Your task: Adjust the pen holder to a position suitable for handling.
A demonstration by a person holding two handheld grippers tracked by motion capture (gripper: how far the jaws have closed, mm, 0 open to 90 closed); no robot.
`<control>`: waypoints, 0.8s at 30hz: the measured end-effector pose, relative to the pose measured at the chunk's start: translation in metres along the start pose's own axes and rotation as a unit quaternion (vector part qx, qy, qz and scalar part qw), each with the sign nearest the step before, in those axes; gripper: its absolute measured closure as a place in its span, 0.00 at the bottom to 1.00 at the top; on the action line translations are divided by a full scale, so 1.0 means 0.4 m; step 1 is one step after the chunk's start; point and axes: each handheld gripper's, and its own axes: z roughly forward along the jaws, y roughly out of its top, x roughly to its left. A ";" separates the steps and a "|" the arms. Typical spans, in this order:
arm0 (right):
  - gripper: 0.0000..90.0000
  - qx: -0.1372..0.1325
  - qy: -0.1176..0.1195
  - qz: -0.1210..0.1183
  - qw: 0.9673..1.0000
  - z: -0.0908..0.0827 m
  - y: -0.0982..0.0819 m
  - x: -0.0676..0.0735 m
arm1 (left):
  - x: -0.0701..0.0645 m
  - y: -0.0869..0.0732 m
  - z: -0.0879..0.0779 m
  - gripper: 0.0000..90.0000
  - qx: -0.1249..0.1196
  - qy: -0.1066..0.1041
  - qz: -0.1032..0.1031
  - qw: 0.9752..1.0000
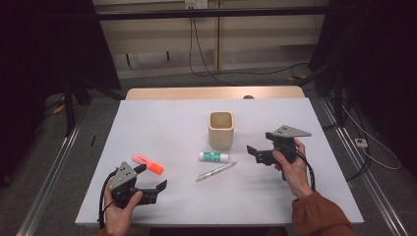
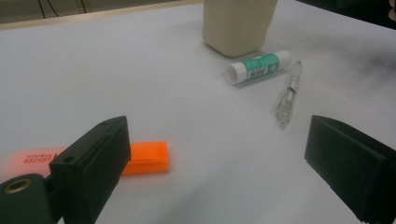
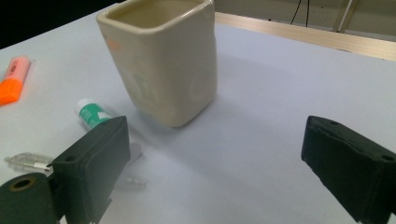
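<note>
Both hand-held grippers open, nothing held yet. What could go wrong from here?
1. The pen is clear, thin and flat on the table; a hand-held gripper may slip off it or scrape the top.
2. The glue stick lies on its side beside the pen and against the cup; a nudge may roll it.
3. The right hand-held gripper is close to the cup and could tip it.

We note two black grippers, left gripper (image 1: 151, 178) and right gripper (image 1: 259, 142), each topped by a grey three-cornered plate with screws, trailing black cable; a rust-orange sleeve (image 1: 322, 216) behind the right.
</note>
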 end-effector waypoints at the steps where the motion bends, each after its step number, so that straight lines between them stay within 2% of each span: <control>1: 0.09 -0.002 -0.001 -0.001 1.000 -0.006 -0.007 0.002 | -0.001 0.001 -0.001 0.08 -0.001 0.002 0.000 1.000; 6: 0.09 -0.019 -0.012 0.001 1.000 -0.037 -0.038 0.008 | -0.014 0.011 -0.012 0.08 -0.024 0.003 0.011 1.000; 10: 0.09 -0.026 -0.015 0.003 1.000 -0.062 -0.063 0.010 | -0.011 0.009 -0.007 0.09 -0.017 0.002 0.010 1.000; 14: 0.09 -0.035 -0.032 0.014 0.999 -0.085 -0.094 0.011 | -0.009 0.010 -0.012 0.08 -0.019 0.002 0.010 1.000; 18: 0.09 -0.037 -0.043 0.013 0.998 -0.106 -0.116 0.015 | -0.006 0.008 -0.010 0.08 -0.017 0.002 0.008 1.000; 24: 0.09 -0.039 -0.045 0.013 0.998 -0.138 -0.138 0.021 | -0.004 0.009 -0.008 0.08 -0.014 0.003 0.007 1.000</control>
